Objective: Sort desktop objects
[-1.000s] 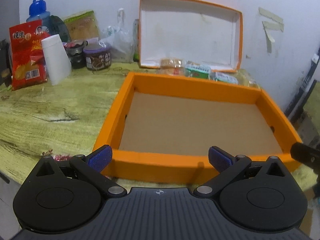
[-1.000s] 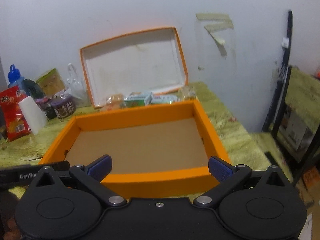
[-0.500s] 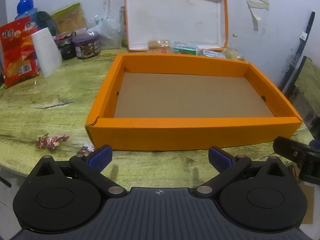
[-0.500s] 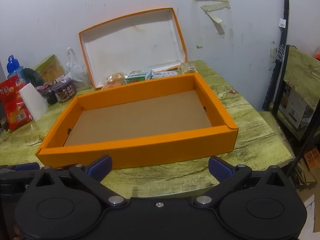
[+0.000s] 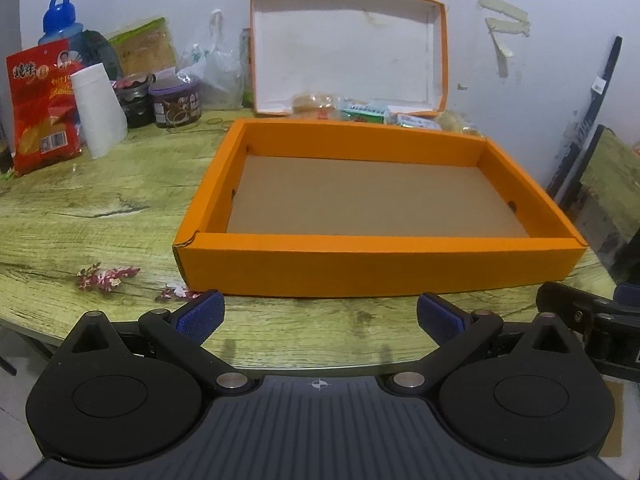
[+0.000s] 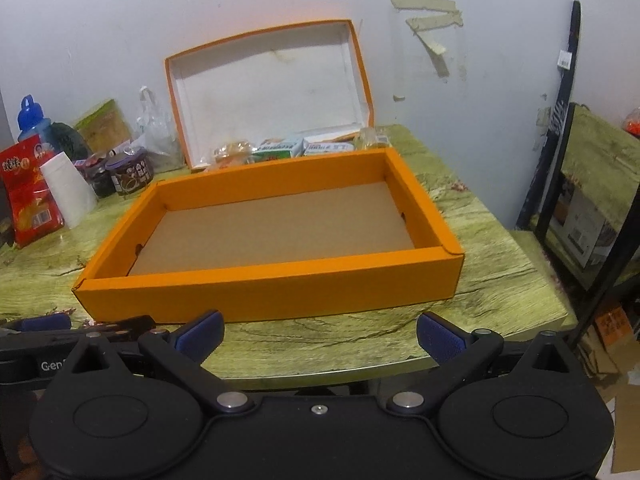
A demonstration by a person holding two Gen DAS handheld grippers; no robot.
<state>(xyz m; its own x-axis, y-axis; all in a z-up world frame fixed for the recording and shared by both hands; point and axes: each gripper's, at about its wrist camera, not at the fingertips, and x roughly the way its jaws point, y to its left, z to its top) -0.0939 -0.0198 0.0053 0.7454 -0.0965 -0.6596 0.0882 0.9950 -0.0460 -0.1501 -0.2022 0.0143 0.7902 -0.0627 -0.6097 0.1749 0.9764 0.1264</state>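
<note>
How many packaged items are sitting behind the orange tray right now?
4 visible behind the orange tray, along its far wall: a wrapped bun, a green-and-white box, a white box, a clear packet rightmost. The wall may hide more.

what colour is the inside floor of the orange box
Plain cardboard brown, while the orange box walls are orange; clearest in the left wrist view.

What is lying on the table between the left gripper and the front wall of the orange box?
Only bare table separates the left gripper from the orange cardboard box, seen in the left wrist view.
</note>
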